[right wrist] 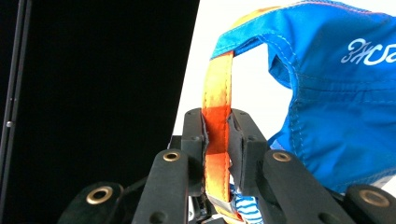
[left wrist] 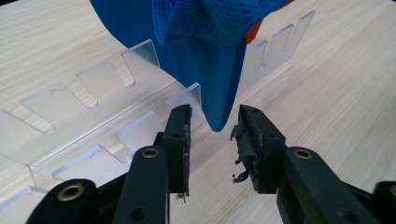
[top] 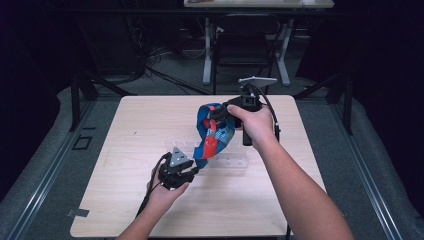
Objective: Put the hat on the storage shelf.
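A: Where does your work stand just now?

B: Your right gripper has its jaws clamped tight on the orange strap of the blue cap. You hold the cap in the air above the clear rack, its brim hanging down toward the rack's slots.

A: And your left gripper?

B: The left gripper sits low, just in front of the rack, jaws parted about halfway and holding nothing. The tip of the brim hangs right between its fingertips, apparently touching neither.

A: So which step is this?

B: I judge you are midway: the cap is lifted and carried over the rack, but not yet seated. You look ready to take the brim with the left.

A: What does the next move ask of you?

B: Close the left jaws gently on the brim tip, then steer it toward a slot while the right keeps the strap taut. Mind that the brim doesn't catch a rack tab.
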`<state>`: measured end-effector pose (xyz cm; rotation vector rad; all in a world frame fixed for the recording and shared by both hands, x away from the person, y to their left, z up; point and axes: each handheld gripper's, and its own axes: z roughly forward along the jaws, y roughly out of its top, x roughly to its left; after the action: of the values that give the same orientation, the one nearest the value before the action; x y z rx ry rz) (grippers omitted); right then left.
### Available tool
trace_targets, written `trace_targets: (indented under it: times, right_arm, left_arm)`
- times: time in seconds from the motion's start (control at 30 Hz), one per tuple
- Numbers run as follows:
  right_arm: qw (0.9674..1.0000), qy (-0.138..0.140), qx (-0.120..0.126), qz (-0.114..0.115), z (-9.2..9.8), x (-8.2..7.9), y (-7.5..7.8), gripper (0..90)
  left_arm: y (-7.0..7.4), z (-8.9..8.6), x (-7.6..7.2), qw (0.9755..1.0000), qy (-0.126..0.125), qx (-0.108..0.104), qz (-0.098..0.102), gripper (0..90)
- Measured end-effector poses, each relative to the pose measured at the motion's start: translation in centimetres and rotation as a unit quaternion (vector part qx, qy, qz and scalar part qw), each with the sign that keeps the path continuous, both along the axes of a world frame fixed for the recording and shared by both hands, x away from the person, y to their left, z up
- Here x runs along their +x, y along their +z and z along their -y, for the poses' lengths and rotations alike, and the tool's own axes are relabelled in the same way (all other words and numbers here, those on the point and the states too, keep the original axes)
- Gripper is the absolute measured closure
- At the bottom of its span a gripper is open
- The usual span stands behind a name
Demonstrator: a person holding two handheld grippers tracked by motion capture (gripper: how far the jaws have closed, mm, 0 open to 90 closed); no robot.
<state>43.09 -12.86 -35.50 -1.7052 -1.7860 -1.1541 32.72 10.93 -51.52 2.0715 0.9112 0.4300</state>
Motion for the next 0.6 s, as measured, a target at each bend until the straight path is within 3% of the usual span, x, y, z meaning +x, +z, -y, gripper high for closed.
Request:
trace_targets:
  times: [0.2,0.6]
  right_arm:
    - [1.0000,-0.003,-0.006,0.000,0.3,0.0,-0.2,77.2]
    - [0.9998,-0.011,-0.014,-0.002,1.1,-0.1,-0.3,77.1]
  left_arm:
    - [-0.1,-0.4,0.0,1.0000,0.003,0.001,-0.005,59.2]
    - [-0.5,-1.2,-0.1,0.9999,0.013,0.001,-0.009,57.8]
